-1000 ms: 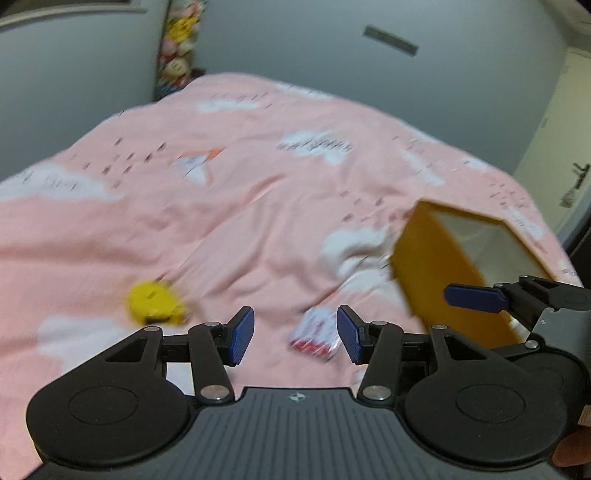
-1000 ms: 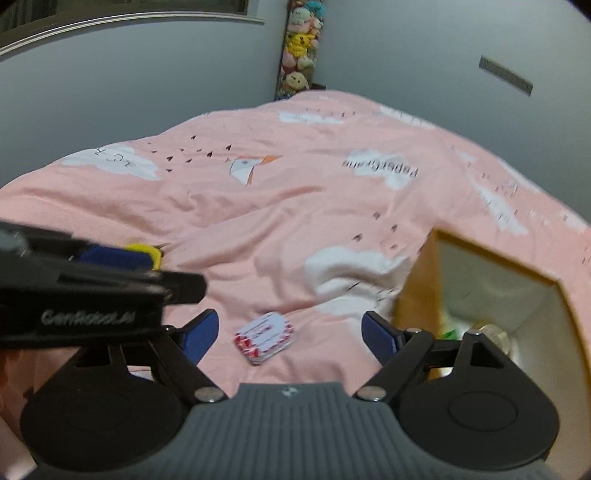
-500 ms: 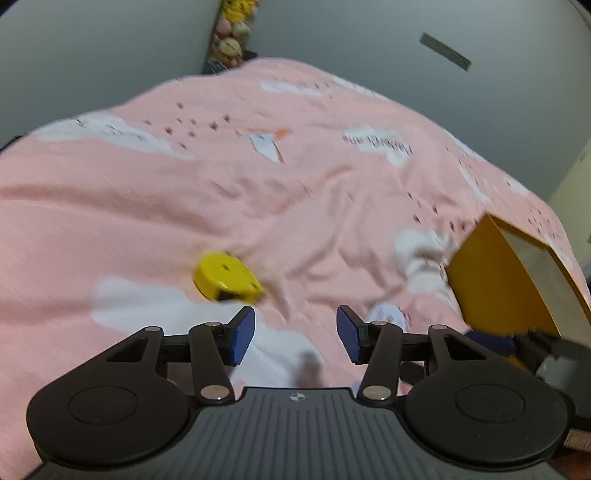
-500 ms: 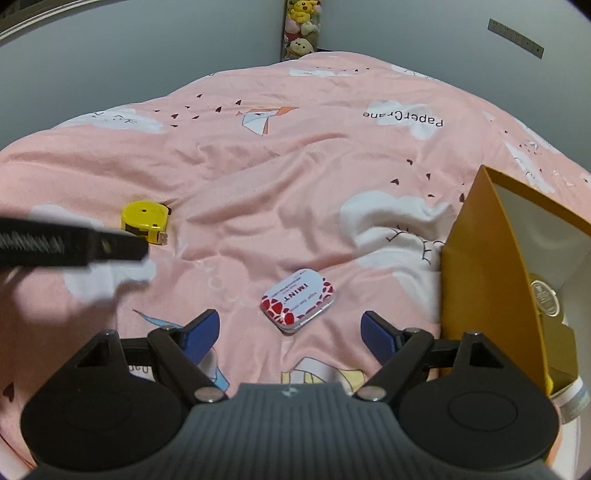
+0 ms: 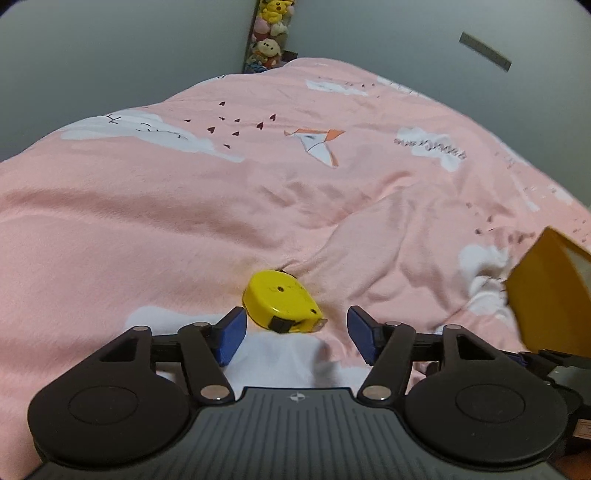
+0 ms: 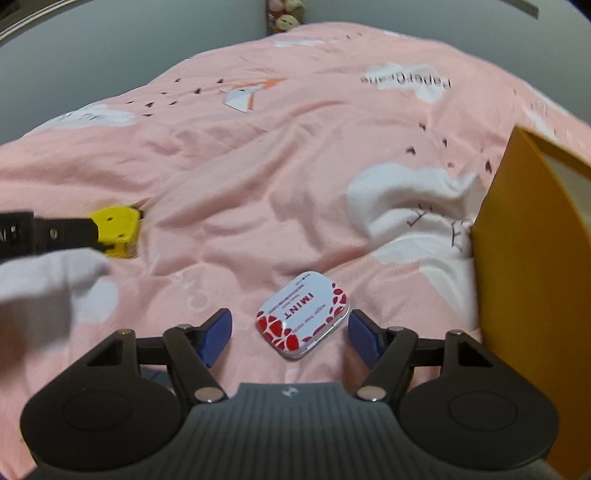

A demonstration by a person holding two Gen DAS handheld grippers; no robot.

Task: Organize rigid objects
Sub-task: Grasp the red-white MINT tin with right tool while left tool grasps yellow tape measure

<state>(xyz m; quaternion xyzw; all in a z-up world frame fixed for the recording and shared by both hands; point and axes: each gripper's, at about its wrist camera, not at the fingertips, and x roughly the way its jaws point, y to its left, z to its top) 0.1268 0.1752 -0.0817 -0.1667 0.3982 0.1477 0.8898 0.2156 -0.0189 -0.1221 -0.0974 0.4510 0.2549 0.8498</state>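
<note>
A yellow tape measure (image 5: pixel 282 301) lies on the pink bedspread just ahead of my left gripper (image 5: pixel 295 338), which is open and empty, its blue fingertips level with the tape's near end. It also shows in the right wrist view (image 6: pixel 118 229), partly behind the left gripper's finger (image 6: pixel 62 234). A white and red IMINT tin (image 6: pixel 303 314) lies flat between the fingertips of my right gripper (image 6: pixel 290 338), which is open and not touching it. A yellow open box (image 6: pixel 532 288) stands at the right; its corner shows in the left wrist view (image 5: pixel 546 295).
The pink bedspread (image 5: pixel 295 192) is rumpled, with folds between the tape measure and the box. Grey walls surround the bed, with plush toys (image 5: pixel 269 33) in the far corner. The right gripper's body (image 5: pixel 554 369) sits low right in the left wrist view.
Both grippers have moved forward and down. The left has swung left from the tin to the tape measure. The right has closed in on the tin, now between its fingertips.
</note>
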